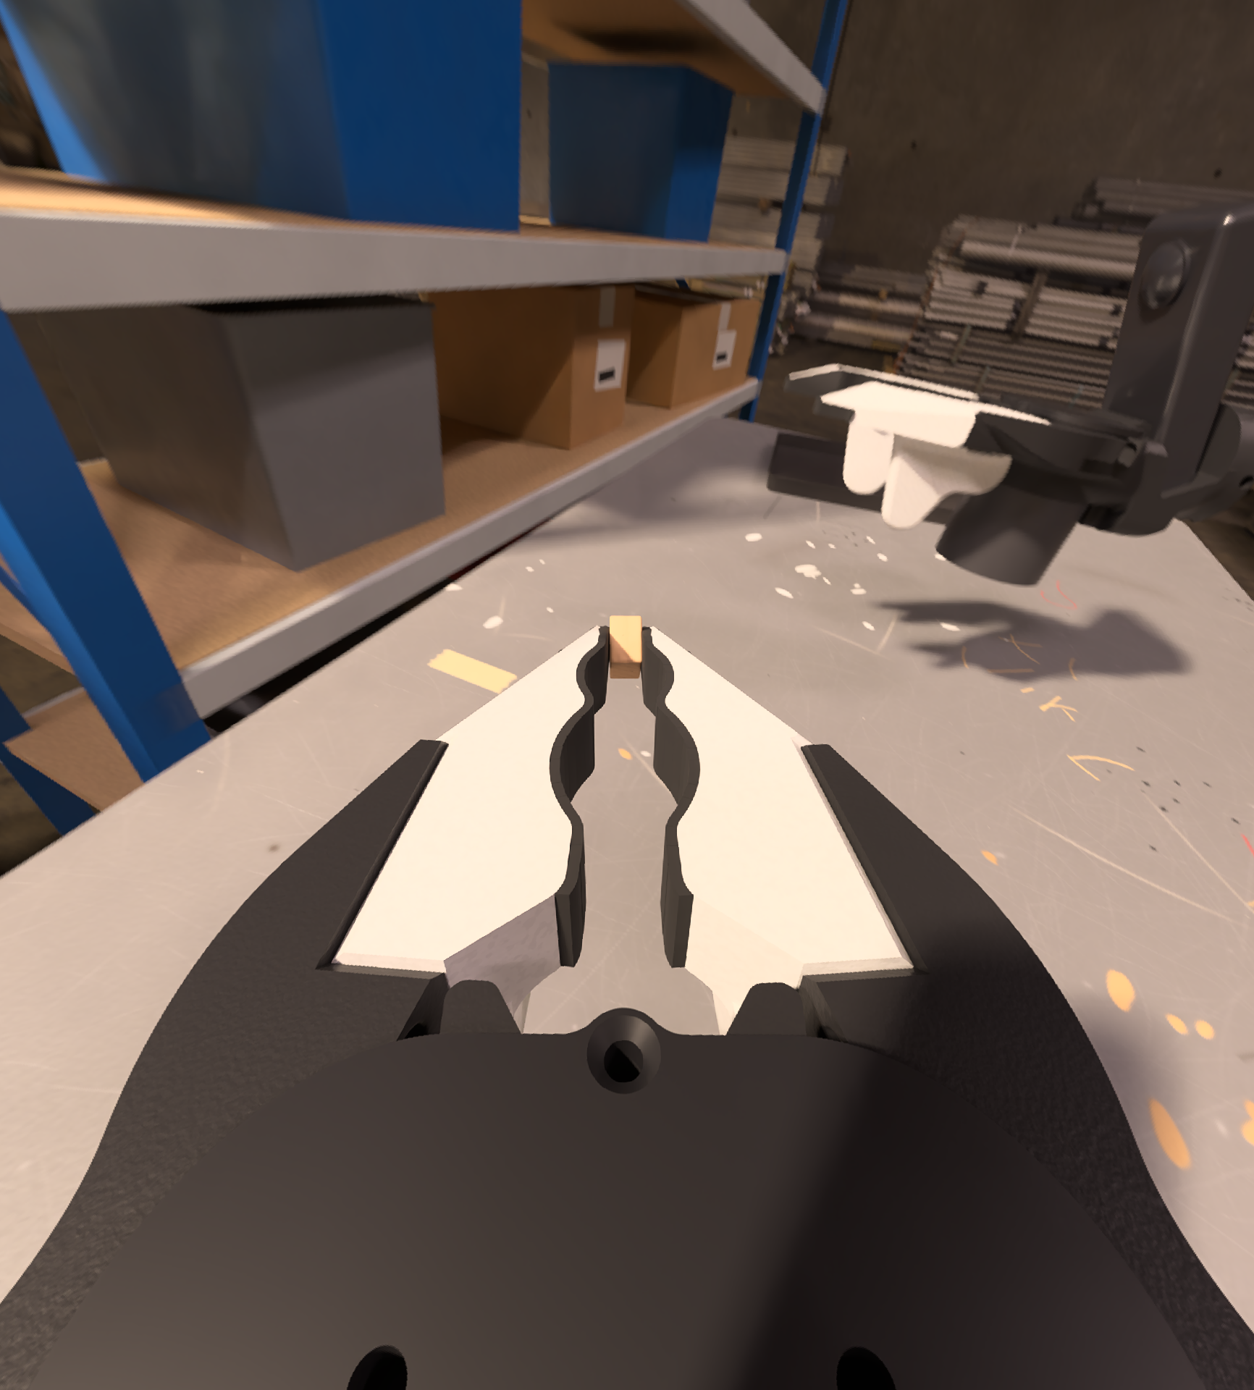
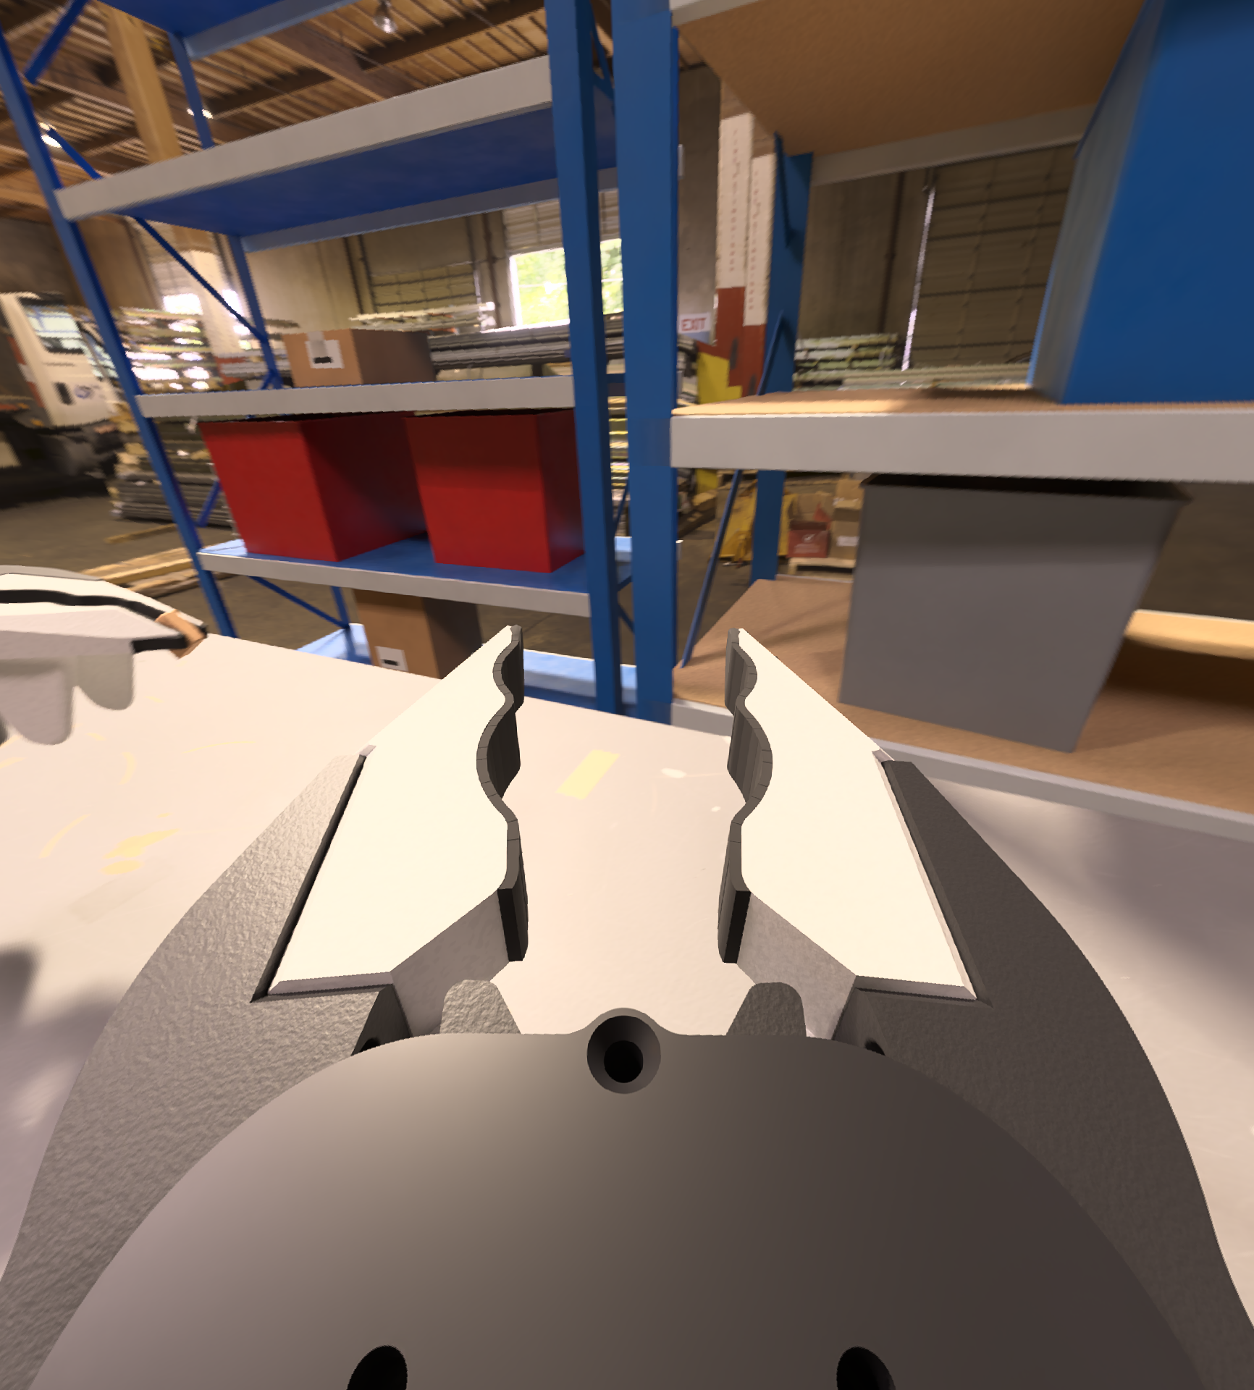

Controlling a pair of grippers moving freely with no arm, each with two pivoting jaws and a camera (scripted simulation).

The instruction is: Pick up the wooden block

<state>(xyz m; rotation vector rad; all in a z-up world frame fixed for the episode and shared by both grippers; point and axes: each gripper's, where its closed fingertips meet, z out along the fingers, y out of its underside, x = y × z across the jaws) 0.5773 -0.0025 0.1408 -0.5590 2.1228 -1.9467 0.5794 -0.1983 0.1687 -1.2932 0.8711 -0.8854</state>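
The wooden block [image 1: 625, 648] is small and light tan. It sits clamped between the tips of my left gripper [image 1: 625, 638], which holds it above the grey table [image 1: 910, 790]. In the right wrist view the block's end [image 2: 176, 626] peeks out at the tip of the left gripper at the far left. My right gripper [image 2: 622, 639] is open and empty, above the table and facing the shelves. It also shows in the left wrist view [image 1: 812, 387] at the upper right, hovering over its shadow.
A blue-framed shelf rack [image 1: 52, 481] runs along the table's left edge, holding a grey bin [image 1: 293, 429] and cardboard boxes [image 1: 556, 368]. A strip of yellow tape [image 1: 473, 668] lies on the scratched, paint-flecked tabletop. Red bins [image 2: 398, 489] stand on a farther rack.
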